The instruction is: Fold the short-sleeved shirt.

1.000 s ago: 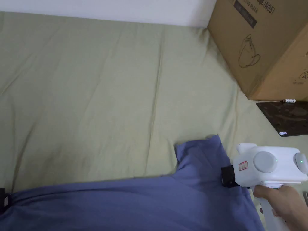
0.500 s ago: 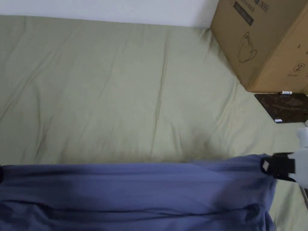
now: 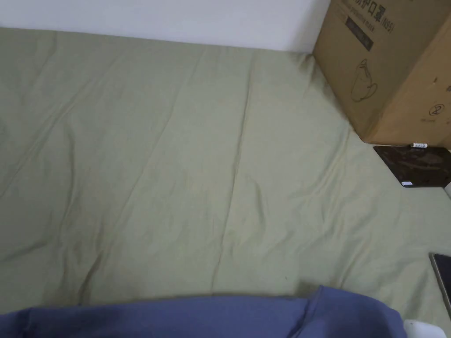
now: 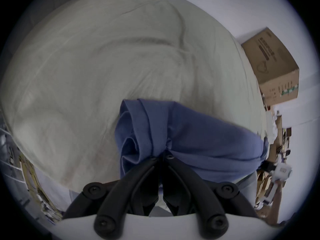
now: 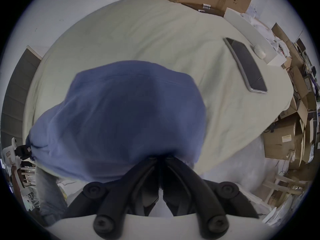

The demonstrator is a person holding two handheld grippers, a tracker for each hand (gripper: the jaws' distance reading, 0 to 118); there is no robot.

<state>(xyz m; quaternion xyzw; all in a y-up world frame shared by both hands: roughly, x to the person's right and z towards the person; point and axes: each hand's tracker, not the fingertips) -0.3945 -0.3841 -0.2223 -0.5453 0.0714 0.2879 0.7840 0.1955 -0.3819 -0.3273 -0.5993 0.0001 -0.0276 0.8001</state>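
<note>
Shirt [image 4: 199, 139]: blue, short-sleeved, stretched between the two hand-held grippers above the near edge of the bed; in the head view only its upper edge [image 3: 211, 317] appears, along the bottom of the frame.

Left hand-held gripper [image 4: 163, 155]: jaws closed tight on a bunched end of the shirt, folds of cloth gathered just ahead of the tips. From the right gripper view it sits far off at the other end of the cloth [image 5: 22, 152], white body, dark jaws against the fabric.

Right hand-held gripper [image 5: 161, 157]: jaws drawn together with shirt cloth pinched at the tips; the fabric billows out ahead of it, blurred. From the left gripper view it shows at the far end of the shirt [image 4: 270, 167].

Bed [image 3: 176, 154]: pale green sheet, creased, beyond both grippers.

Box [image 3: 387, 66]: cardboard, at the far corner of the bed, ahead of the right gripper.

Dark slab [image 3: 416, 165]: flat, just in front of the box.

Tablet [image 5: 245, 63]: dark screen, lying on the sheet ahead and to the right of the right gripper, well apart from the shirt.
</note>
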